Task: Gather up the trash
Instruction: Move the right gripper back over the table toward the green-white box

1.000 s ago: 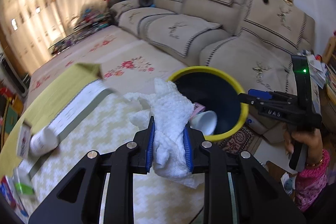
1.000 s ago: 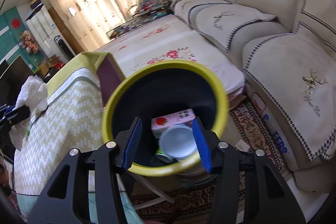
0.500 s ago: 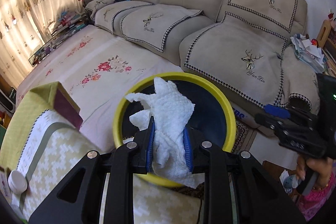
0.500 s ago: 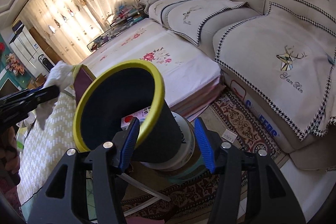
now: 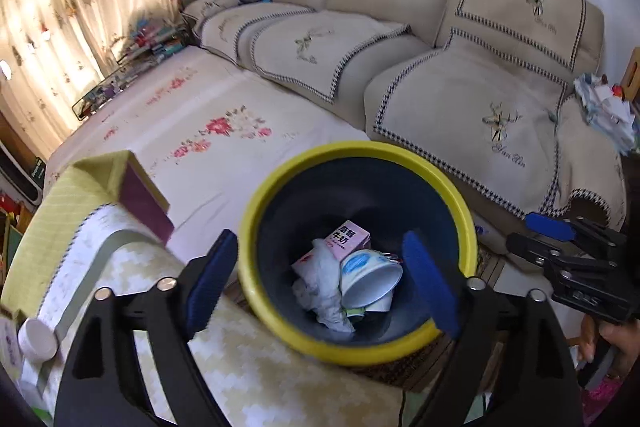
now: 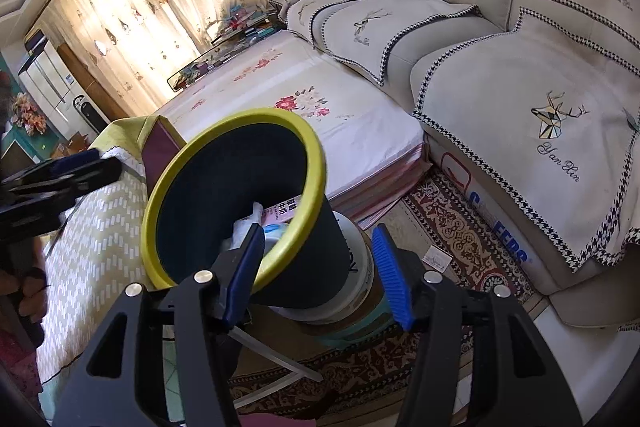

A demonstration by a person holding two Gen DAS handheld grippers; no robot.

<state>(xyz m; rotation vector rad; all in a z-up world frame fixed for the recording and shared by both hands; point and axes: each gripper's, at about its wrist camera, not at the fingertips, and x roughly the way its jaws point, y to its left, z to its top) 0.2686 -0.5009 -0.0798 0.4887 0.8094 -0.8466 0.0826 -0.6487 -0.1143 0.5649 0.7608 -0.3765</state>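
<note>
A dark bin with a yellow rim (image 5: 360, 147) stands tilted beside the table. My left gripper (image 5: 320, 243) hovers over its mouth, its jaws opening wide with nothing between them. The white crumpled tissue (image 5: 324, 279) lies inside the bin beside a white paper cup (image 5: 368, 277) and a pink milk carton (image 5: 348, 237). My right gripper (image 6: 318, 233) stands open near the bin's (image 6: 236, 117) outer wall and holds nothing. In the left wrist view the right gripper (image 5: 536, 231) is off to the bin's right, apart from it. The left gripper (image 6: 88, 163) shows at the left edge of the right wrist view.
The table with a yellow-white patterned cloth (image 5: 240, 367) lies left of the bin, with a white lid (image 5: 38, 337) on it. A beige sofa (image 5: 480, 99) and a floral mattress (image 5: 208, 139) are behind. The bin rests on a round can (image 6: 360, 279) above a patterned rug (image 6: 452, 223).
My left gripper moved from the table to above the bin, then opened; the tissue dropped from its pads into the bin. The right gripper drew back to the bin's side.
</note>
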